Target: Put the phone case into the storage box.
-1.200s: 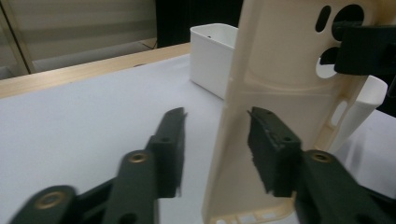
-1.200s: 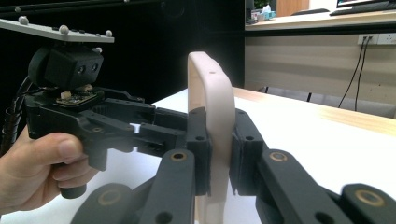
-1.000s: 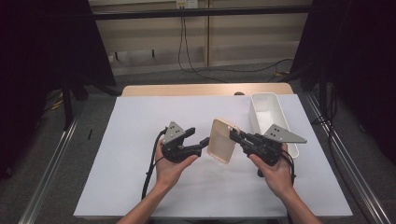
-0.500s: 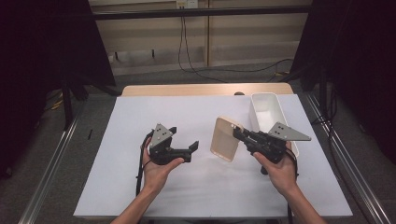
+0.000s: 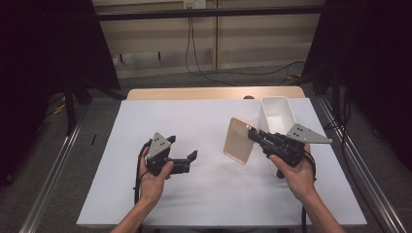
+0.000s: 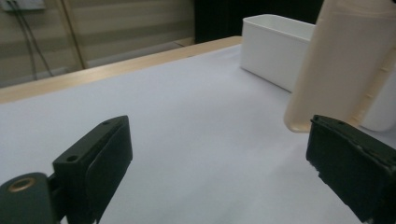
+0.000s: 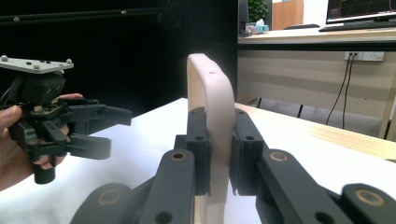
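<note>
The right tool [image 5: 253, 136] is closed on the edge of a beige tub [image 5: 239, 141]. In the right gripper view its two jaws press from both sides on the thin rim of the tub [image 7: 211, 116], with no gap to see. The tub is lifted above the desk [image 5: 214, 121] and tilted, its open side toward the right tool. It hangs just beside a white bin [image 5: 277, 114], which stands on the desk near the far right edge.

The left tool [image 5: 190, 158] is wide open and holds nothing. In the left gripper view its jaws stand far apart, and between them there is bare white desk surface [image 6: 187, 121]; the tub [image 6: 341, 65] and the bin [image 6: 273, 46] are farther off at the right of this view. In the high view the left tool is well apart from the tub, low over the desk; I cannot tell if it touches the surface. In the right gripper view the left tool [image 7: 100, 128] also appears, held in a hand [image 7: 14, 149].

I can read no brand, label or writing on any thing.

Count: two tools, two hands, one beige tub, one white bin, one desk with a white cover.
</note>
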{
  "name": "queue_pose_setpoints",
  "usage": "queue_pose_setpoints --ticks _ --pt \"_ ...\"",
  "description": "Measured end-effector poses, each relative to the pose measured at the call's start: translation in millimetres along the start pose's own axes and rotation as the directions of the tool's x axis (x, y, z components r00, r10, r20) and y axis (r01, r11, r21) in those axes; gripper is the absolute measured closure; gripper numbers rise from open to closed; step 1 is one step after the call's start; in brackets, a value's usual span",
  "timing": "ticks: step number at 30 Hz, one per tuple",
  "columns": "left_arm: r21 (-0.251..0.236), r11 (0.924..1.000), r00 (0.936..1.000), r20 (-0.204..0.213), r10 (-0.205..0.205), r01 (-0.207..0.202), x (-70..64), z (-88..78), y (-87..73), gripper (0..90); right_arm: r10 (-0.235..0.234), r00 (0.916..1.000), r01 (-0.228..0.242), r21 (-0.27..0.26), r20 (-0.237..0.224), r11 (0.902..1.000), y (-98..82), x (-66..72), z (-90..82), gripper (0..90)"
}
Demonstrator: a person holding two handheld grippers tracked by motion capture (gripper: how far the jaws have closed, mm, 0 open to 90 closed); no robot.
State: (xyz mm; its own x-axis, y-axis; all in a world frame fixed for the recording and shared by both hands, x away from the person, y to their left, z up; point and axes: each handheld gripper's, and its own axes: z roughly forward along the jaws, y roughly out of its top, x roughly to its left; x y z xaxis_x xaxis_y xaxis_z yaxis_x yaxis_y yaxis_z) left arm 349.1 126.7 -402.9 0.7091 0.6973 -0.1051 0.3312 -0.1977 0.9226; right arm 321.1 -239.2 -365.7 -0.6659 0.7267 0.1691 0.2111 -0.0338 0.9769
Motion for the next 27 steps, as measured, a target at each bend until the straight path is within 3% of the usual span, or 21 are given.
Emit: queue_pose_setpoints --ticks 8,13,22,27 --pt "-0.013 0.9992 0.9965 -0.076 0.036 -0.037 7.1 -12.4 -8.7 7.3 0.003 1.0 -0.003 0.008 0.001 1.0 2.2 -5.7 0.7 80.7" --pt "-0.03 0.9991 0.9966 -0.078 0.028 -0.03 11.0 -22.0 -17.7 7.3 -0.004 1.0 0.004 0.009 0.005 1.0 1.7 -8.2 0.8 80.7" --pt "-0.066 0.9968 0.9957 -0.077 -0.051 0.046 24.5 -37.9 -31.3 7.2 -0.011 0.9998 0.011 0.008 0.016 0.9999 6.4 -13.6 -4.1 80.7" --pt "-0.099 0.9925 0.9917 -0.1 -0.081 0.071 29.6 -43.7 -40.2 7.1 -0.019 0.9997 0.019 0.008 0.018 0.9998 9.4 -17.3 -5.9 80.7"
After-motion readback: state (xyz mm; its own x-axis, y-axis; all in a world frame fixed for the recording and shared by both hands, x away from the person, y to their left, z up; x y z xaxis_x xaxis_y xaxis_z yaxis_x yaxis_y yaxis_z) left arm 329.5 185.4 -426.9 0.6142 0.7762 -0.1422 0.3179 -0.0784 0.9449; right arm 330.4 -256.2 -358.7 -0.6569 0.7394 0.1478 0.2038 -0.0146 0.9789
